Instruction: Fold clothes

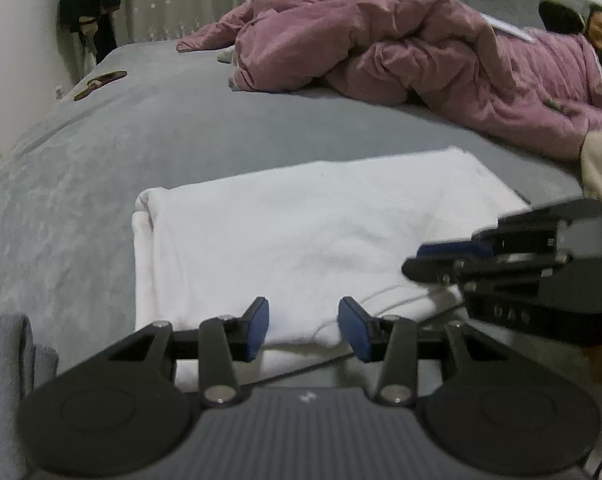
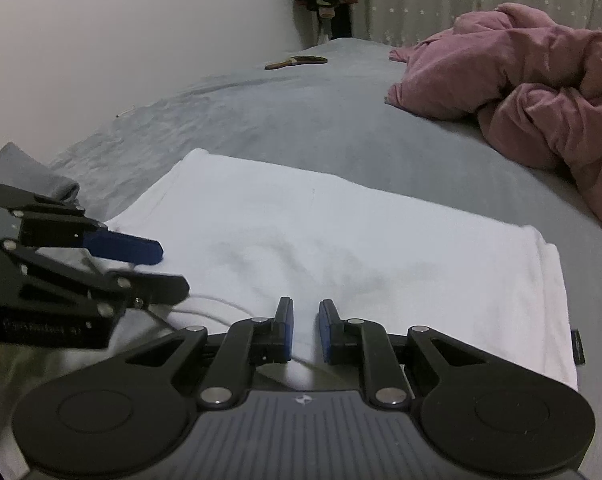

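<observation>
The white garment lies flat on the grey bed, centre of the frame, already folded into a rectangle, seemingly squared for another fold. At lower centre, the left hand-held gripper hangs over its near edge, jaws partly spread, pinching nothing. The right hand-held gripper sits lower centre in its own view, jaws narrowly parted; whether cloth is pinched there I cannot tell.

A folded white garment lies flat on a grey bed. The right gripper hovers at its near edge, its 2 blue pads a narrow gap apart with nothing between them. The left gripper reaches in from the left above the cloth. A crumpled pink quilt sits far right, and a hairbrush lies near the wall.
</observation>
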`<state>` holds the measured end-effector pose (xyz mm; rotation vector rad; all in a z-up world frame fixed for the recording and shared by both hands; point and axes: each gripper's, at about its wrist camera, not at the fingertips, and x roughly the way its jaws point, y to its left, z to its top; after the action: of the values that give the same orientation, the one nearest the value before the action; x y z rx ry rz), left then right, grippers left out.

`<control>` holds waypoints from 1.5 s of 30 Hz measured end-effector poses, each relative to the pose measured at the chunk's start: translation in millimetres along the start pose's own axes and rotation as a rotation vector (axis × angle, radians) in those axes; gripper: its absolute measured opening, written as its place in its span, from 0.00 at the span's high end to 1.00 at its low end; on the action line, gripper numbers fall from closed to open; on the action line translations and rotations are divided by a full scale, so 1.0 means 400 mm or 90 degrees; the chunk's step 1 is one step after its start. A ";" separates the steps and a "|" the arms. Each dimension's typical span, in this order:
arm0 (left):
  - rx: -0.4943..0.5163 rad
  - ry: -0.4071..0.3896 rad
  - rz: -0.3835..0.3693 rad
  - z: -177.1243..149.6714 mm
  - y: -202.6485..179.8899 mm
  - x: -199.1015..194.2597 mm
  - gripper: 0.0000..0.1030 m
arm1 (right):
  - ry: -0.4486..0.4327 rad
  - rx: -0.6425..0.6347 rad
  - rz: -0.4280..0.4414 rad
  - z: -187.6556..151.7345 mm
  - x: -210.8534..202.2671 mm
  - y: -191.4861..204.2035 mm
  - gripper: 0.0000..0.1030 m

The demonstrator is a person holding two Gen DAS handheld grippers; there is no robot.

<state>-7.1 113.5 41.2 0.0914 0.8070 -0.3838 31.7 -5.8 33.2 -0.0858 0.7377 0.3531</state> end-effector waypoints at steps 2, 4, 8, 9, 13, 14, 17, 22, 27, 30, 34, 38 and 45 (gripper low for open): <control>-0.011 -0.010 -0.006 0.005 0.001 -0.005 0.60 | -0.004 0.013 -0.002 -0.007 -0.003 0.000 0.84; -0.009 -0.015 -0.003 0.010 -0.007 -0.004 0.60 | -0.008 0.018 -0.004 -0.012 -0.010 0.001 0.84; 0.009 -0.026 0.006 0.017 -0.034 0.003 0.60 | -0.015 0.041 0.003 -0.022 -0.032 -0.007 0.84; 0.012 -0.029 0.007 0.019 -0.041 0.005 0.60 | -0.016 0.042 0.002 -0.026 -0.035 -0.005 0.84; 0.021 -0.039 0.030 0.030 -0.061 0.018 0.60 | -0.023 0.049 -0.002 -0.039 -0.046 -0.003 0.84; 0.023 -0.041 0.036 0.032 -0.065 0.022 0.60 | -0.024 0.052 -0.003 -0.042 -0.047 -0.003 0.84; 0.008 -0.042 0.036 0.041 -0.067 0.034 0.60 | -0.029 0.042 -0.011 -0.052 -0.055 0.009 0.84; 0.018 -0.038 0.048 0.045 -0.089 0.061 0.60 | -0.032 0.039 -0.012 -0.065 -0.065 0.014 0.84; 0.047 -0.019 0.044 0.022 -0.124 0.085 0.60 | -0.036 0.050 -0.002 -0.072 -0.078 0.009 0.84; 0.055 -0.020 0.049 0.016 -0.132 0.089 0.60 | -0.034 0.073 0.011 -0.080 -0.093 -0.006 0.84; 0.036 -0.014 0.040 0.017 -0.123 0.089 0.60 | -0.031 0.120 0.029 -0.094 -0.119 -0.035 0.82; 0.038 -0.013 0.042 0.014 -0.124 0.088 0.60 | -0.027 0.193 0.010 -0.121 -0.147 -0.081 0.63; 0.039 -0.013 0.044 0.013 -0.125 0.086 0.60 | -0.056 0.481 0.087 -0.190 -0.175 -0.243 0.59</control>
<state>-0.5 55.6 23.2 0.1721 0.7700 -0.3430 -31.5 -132.1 19.5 0.6908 0.7509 0.1873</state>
